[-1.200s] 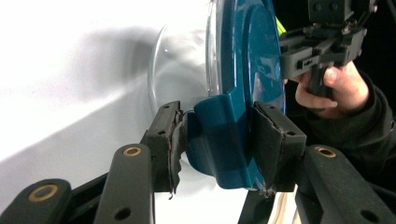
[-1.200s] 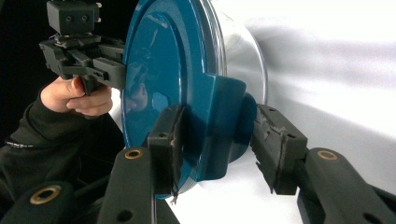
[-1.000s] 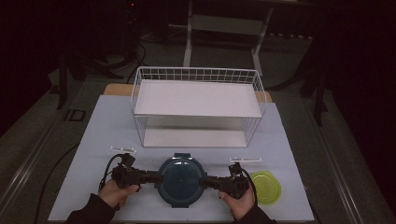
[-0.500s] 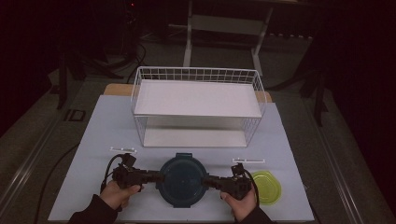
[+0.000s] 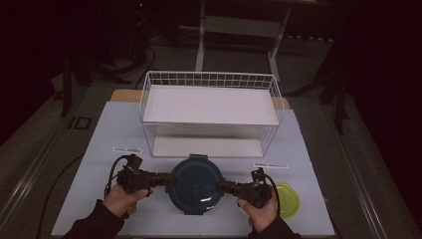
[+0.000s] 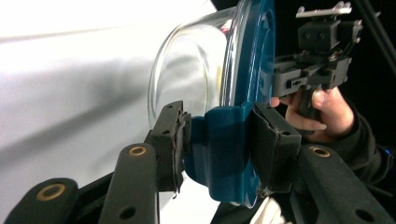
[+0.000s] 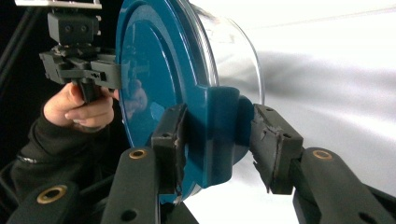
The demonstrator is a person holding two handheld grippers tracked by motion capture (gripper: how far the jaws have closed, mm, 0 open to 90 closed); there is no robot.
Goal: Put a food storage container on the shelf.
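Observation:
A round glass container (image 5: pixel 195 183) with a dark blue clip lid hangs between the two grippers near the table's front edge. My left gripper (image 5: pixel 169 180) is shut on the lid's left clip tab (image 6: pixel 224 154), one pad on each face. The glass bowl (image 6: pixel 187 70) bulges to the left in the left gripper view. My right gripper (image 5: pixel 222 187) is shut on the opposite clip tab (image 7: pixel 219 135), with the blue lid (image 7: pixel 149 79) facing left. Each gripper view shows the other hand and its gripper (image 6: pixel 317 70) (image 7: pixel 77 65) beyond the container.
A white wire basket rack (image 5: pixel 211 104) with a flat white shelf stands behind the container at mid table. A yellow-green round lid (image 5: pixel 289 200) lies at the front right, beside the right hand. Two thin white strips (image 5: pixel 128 150) (image 5: pixel 270 165) lie on the pale mat.
The container has come up off the mat, its left side more, and sits slightly farther up the picture. Both grippers keep their hold on its tabs.

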